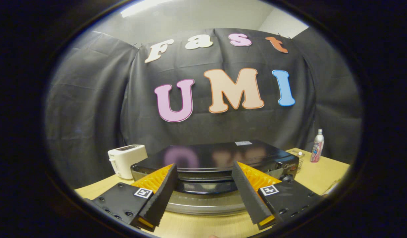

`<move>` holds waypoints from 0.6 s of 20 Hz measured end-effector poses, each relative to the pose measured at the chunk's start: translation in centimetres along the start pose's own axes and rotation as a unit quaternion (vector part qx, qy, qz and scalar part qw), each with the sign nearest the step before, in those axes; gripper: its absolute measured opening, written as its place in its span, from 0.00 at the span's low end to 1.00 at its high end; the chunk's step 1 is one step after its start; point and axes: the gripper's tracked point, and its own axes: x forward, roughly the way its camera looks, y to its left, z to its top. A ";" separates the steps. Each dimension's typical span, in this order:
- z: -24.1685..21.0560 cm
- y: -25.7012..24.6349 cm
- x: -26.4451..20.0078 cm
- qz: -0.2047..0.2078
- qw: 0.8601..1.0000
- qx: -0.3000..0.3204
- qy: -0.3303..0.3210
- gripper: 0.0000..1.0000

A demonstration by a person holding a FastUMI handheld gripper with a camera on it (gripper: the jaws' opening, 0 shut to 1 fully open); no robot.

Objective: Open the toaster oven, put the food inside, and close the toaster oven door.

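— How are the jaws set?

— Spread wide; nothing is gripped between them. The gripper [203, 190] is held low over the wooden table [322, 175], and one finger [162, 195] is seen on each side of the toaster oven's front.

— Where is the toaster oven found?

— The toaster oven [216, 158] is placed on the table just ahead of the fingers, its dark glossy top facing up. Its door [206, 198], with a dark window and a silvery lower band, is seen between the fingers. Whether the door is shut or partly lowered cannot be told.

— What else is seen?

— A white pop-up toaster [126, 160] is stood just beside the oven on one side. A slim bottle [317, 145] is stood upright on the other side, well apart, near the black cloth wall [91, 115]. The food cannot be made out.
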 end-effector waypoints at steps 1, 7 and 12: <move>-0.1 0.0 -0.6 0.000 1.000 -0.003 0.001 1.00; -2.1 0.0 -5.7 0.006 1.000 -0.007 0.027 1.00; -4.9 -0.1 -9.4 0.017 0.997 -0.009 0.070 1.00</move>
